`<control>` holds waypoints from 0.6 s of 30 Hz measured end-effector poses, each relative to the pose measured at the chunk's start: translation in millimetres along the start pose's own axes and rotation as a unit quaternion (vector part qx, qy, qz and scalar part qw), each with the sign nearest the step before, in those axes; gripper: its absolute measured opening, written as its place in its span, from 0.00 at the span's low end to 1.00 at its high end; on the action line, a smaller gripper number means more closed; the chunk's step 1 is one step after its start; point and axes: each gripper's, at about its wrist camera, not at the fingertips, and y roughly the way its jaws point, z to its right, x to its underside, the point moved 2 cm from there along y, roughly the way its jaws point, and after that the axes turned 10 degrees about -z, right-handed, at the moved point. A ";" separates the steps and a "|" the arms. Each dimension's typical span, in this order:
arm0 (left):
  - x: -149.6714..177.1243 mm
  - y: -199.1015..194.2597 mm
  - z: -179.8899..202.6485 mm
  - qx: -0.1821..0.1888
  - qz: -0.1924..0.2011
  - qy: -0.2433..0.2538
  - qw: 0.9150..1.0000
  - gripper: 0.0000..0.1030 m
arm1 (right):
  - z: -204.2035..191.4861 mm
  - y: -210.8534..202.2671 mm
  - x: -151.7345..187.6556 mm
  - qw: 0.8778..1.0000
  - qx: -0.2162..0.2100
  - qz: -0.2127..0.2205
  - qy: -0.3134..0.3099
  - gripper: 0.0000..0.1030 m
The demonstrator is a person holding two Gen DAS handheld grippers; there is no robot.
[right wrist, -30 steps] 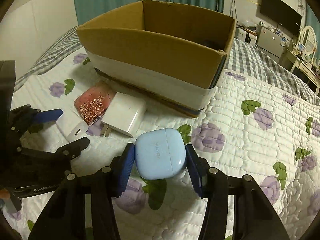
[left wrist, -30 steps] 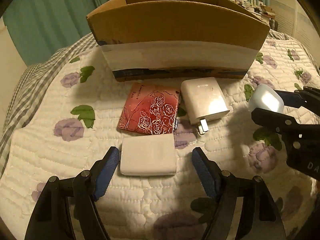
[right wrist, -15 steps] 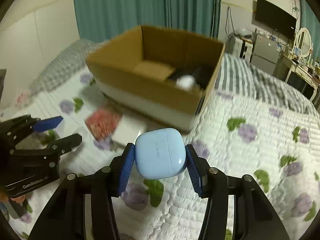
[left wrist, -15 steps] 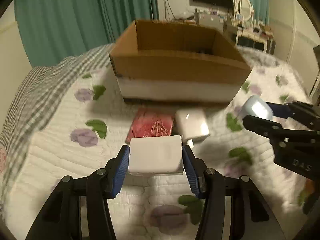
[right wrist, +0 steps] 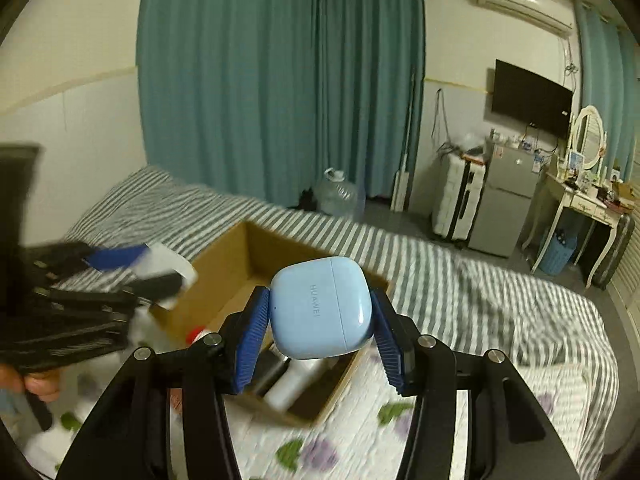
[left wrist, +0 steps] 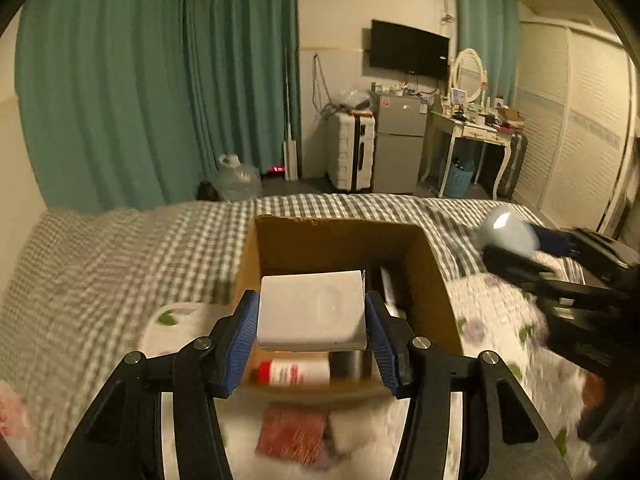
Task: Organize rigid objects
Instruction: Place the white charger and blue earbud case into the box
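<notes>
Left gripper (left wrist: pixel 311 330): pinches white block (left wrist: pixel 312 312) over box (left wrist: pixel 434 280).
Right gripper (right wrist: pixel 318 330): pinches blue case (right wrist: pixel 320 308).
Left: red wallet (left wrist: pixel 292 434) on bed.

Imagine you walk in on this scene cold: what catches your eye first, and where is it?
First, the blue case, marked HUAWEI, clamped in the right claw in the air above the box on the bed. Next, the white block pinched in the left claw, likewise over the open box, where a red-and-white tube lies. Behind, teal curtains fill the wall.
</notes>
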 end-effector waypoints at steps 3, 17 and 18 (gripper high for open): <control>-5.4 40.8 2.2 -0.004 -0.016 0.003 1.000 0.52 | 11.3 15.0 -2.2 1.000 -0.001 -0.001 0.009 0.49; 9.7 71.8 -1.8 -0.023 -0.022 0.019 0.999 0.56 | 25.2 66.9 16.6 0.998 0.000 -0.051 0.021 0.49; 8.8 66.9 -3.7 -0.023 -0.016 0.017 0.999 0.57 | 23.0 65.8 17.7 0.998 0.000 -0.051 0.020 0.49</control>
